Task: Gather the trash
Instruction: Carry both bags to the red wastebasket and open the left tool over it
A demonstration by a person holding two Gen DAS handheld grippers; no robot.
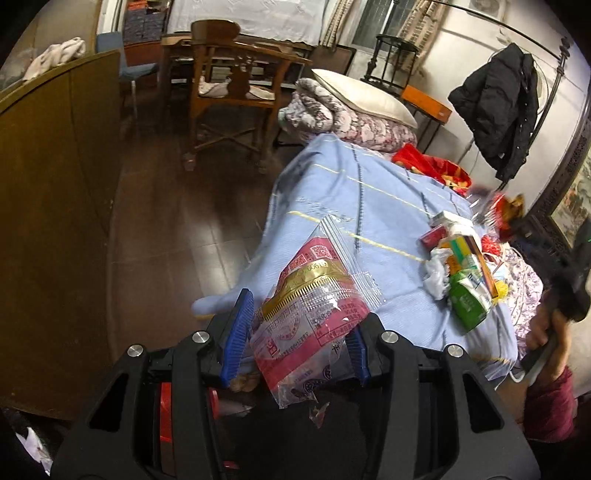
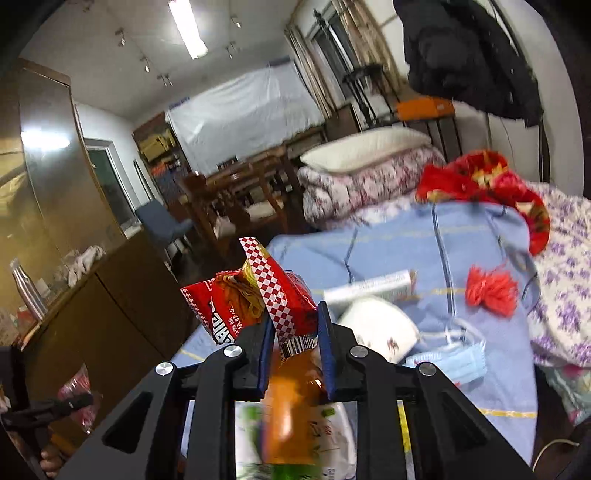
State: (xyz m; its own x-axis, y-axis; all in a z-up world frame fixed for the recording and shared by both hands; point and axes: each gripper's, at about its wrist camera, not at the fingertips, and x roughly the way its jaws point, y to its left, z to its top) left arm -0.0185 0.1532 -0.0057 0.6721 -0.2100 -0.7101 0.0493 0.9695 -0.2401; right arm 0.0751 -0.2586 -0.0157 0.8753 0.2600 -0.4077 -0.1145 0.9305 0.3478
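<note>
You're working under one long fluorescent ceiling tube (image 2: 187, 29), which glares off the glossy brown wardrobe door (image 2: 44, 142). The dark wooden floor (image 1: 184, 221) stays dim. Both fisheye views bend and blacken at the corners; the right wrist view is motion-blurred, especially its lower foreground.

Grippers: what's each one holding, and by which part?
Left gripper pinches a clear zip bag with pink wrappers at its lower half. Right gripper clamps a red noodle packet by its bottom edge.
</note>
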